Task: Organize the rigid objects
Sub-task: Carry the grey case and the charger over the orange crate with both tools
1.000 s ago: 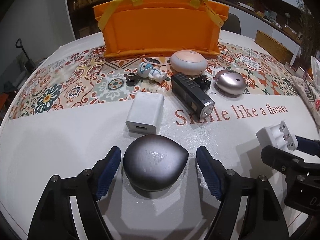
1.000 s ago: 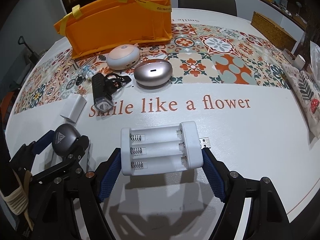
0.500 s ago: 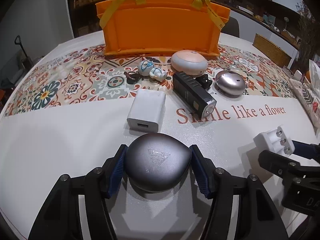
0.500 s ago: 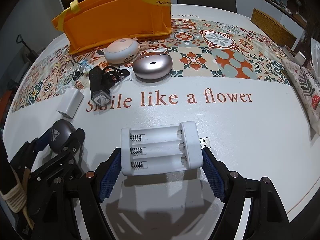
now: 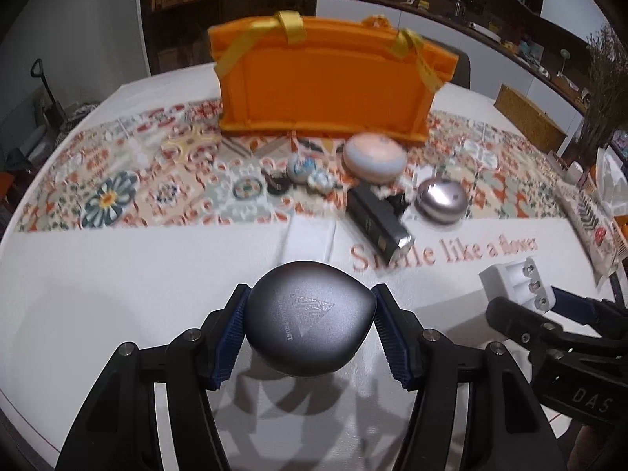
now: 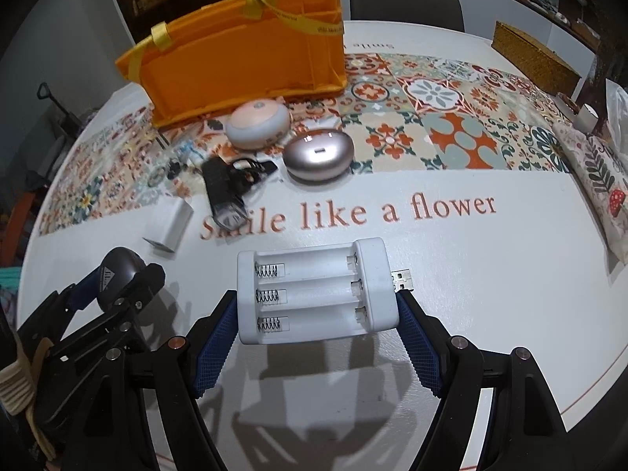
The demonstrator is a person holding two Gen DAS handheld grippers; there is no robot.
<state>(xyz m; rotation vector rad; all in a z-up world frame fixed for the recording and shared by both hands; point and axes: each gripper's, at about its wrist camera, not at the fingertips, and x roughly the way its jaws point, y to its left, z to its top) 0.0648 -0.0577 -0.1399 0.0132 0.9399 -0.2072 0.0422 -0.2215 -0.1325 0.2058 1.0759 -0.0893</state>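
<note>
My left gripper (image 5: 310, 322) is shut on a dark grey teardrop-shaped case (image 5: 308, 316) and holds it above the white tabletop; it also shows in the right wrist view (image 6: 117, 274). My right gripper (image 6: 318, 314) is shut on a white battery charger (image 6: 316, 290) with a USB plug, also lifted; it also shows in the left wrist view (image 5: 518, 284). An orange tote bag (image 5: 322, 86) stands at the back of the table (image 6: 490, 274). In front of it lie a peach round device (image 6: 259, 123), a rose-metal oval case (image 6: 318, 155), a black flashlight (image 6: 223, 188), a white power adapter (image 6: 170, 223) and a small figurine (image 5: 310, 170).
A wicker box (image 6: 533, 61) and a patterned cushion (image 6: 600, 180) sit at the table's right side. A dark chair (image 6: 404, 4) stands behind the table. Shelves line the back wall.
My left gripper closed on the grey case and lifted it off the table. My right gripper kept its hold on the charger and rose slightly.
</note>
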